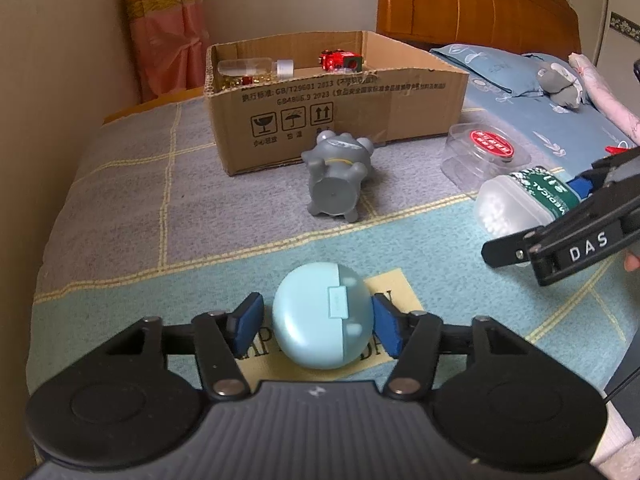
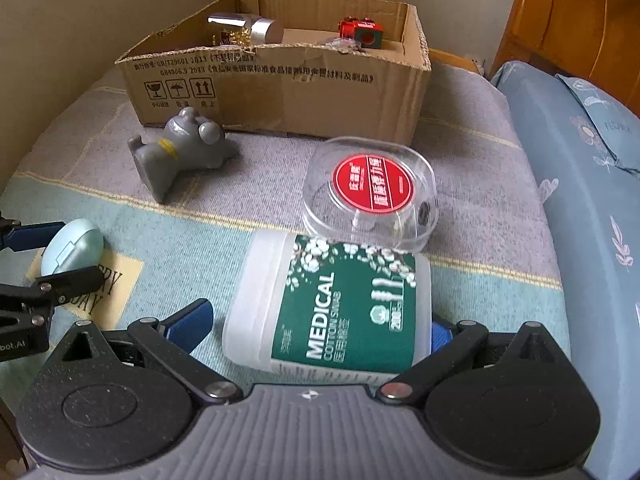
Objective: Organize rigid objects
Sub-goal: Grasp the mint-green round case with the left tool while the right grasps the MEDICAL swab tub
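You are at the pick-up step with both hands at once. In the left wrist view your left tongs point(image 1: 318, 322) stand spread around the blue case point(image 1: 322, 316), low in the centre of the frame; there is a gap at the left pad, and the right pad looks just at the shell, so nothing is gripped yet. In the right wrist view your right tongs point(image 2: 316, 326) are spread around the swab jar point(image 2: 330, 304), which lies on its side on the bed point(image 2: 460, 96) at lower centre. The left pad stands clear of the jar; the right pad is mostly hidden behind it, so I cannot tell whether it touches.

The box point(image 2: 280, 92) sits at the top of both frames, already holding a bottle point(image 2: 246, 28) and a red toy point(image 2: 360, 32). The grey figure point(image 2: 180, 152) lies in front of it on its side, and the clear tub point(image 2: 370, 192) sits just beyond the jar, seemingly touching it.

Next, I judge, you close both tongs squarely. The case is rounded and smooth, so grip across its widest part or it may squirt out. The jar is wide, so centre it first, lift it straight up clear of the tub, then carry both to the box.
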`<state>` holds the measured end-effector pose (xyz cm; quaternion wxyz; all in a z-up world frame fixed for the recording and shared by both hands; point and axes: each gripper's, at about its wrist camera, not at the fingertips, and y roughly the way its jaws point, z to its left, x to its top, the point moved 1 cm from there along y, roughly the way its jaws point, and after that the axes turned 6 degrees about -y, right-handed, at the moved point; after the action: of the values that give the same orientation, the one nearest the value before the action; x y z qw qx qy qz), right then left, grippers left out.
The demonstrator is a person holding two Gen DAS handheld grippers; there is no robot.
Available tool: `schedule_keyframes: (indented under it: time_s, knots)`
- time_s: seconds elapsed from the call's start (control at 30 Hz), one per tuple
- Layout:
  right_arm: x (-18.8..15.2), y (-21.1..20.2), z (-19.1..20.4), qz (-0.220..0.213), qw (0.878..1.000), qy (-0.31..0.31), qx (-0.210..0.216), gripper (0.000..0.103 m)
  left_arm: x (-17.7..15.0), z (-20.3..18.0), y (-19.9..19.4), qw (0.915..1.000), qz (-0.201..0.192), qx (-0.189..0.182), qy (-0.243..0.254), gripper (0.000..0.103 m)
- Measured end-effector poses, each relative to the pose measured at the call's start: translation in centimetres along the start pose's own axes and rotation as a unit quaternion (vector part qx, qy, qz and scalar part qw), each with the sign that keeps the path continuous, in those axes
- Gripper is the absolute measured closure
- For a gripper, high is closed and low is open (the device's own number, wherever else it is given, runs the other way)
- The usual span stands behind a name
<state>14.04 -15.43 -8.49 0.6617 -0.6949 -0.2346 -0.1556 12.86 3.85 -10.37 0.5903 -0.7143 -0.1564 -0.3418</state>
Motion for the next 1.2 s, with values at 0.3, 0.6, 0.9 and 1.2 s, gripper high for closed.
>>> schedule_keyframes:
  time_s: [0.3, 0.6, 0.9, 1.2]
  knots:
    - [1.0, -0.5, -0.1, -0.002, 1.0, -0.002, 0.007, 0.004, 0.2, 0.0, 0.1, 0.9999, 0.005, 0.004, 0.009, 0.036]
    - [-0.2, -1.0, 0.7, -0.009, 0.999, -0.037, -0.018, 0.014, 0.0, -0.3, -0.4, 0.9995, 0.017, -0.017, 0.019, 0.051]
    - [-0.9, -2.2, 1.1, -0.005, 0.998, -0.047, 0.033, 0.014, -0.3, -0.7, -0.8, 0.999, 0.027, -0.014, 0.032, 0.048]
    - [-0.4, -1.8, 1.4, 0.012, 0.999, -0.044, 0.025, 0.014, 0.1, -0.8, -0.8, 0.9987, 0.035, -0.017, 0.033, 0.051]
